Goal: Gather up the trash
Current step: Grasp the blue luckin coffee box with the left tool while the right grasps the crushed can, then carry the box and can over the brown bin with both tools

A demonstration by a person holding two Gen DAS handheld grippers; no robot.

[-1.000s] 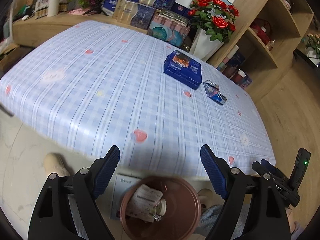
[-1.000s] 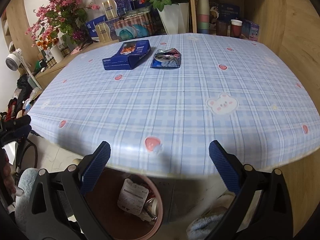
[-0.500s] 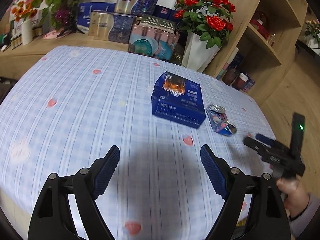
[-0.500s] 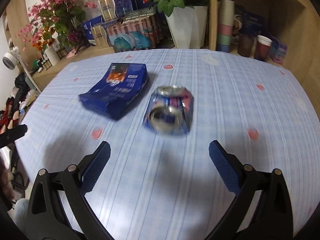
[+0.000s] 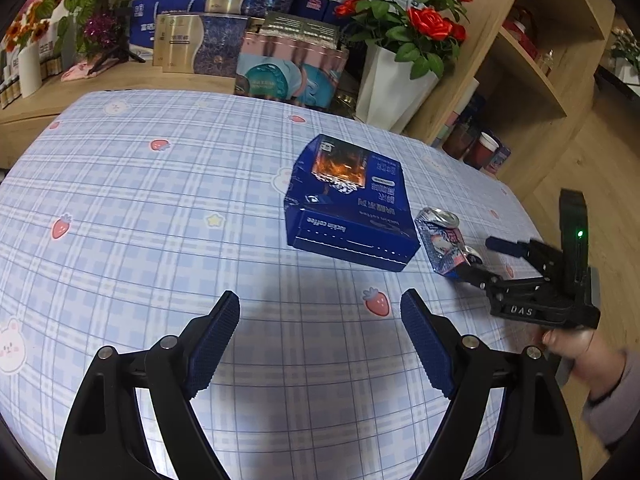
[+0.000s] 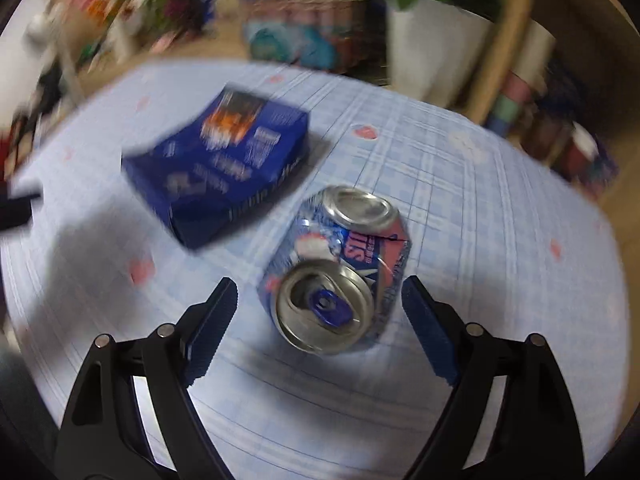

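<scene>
A crushed blue and pink drink can [image 6: 340, 268] lies on the checked tablecloth, its top end between my right fingers. My right gripper [image 6: 320, 320] is open around the can's near end without closing on it. The can [image 5: 444, 240] and the right gripper [image 5: 480, 258] also show in the left wrist view at the right. A dark blue coffee box [image 5: 348, 204] lies left of the can, also in the right wrist view [image 6: 224, 168]. My left gripper [image 5: 320, 336] is open and empty, hovering over the cloth short of the box.
A white vase of red roses [image 5: 392, 84] and stacked gift boxes [image 5: 288, 64] stand behind the table. A wooden shelf unit [image 5: 532, 64] with cups is at the right. The table's right edge [image 5: 528, 216] runs just beyond the can.
Both grippers rose from beside the bin under the table's edge and moved over the table. The right one closed in on the can; the left one neared the box.
</scene>
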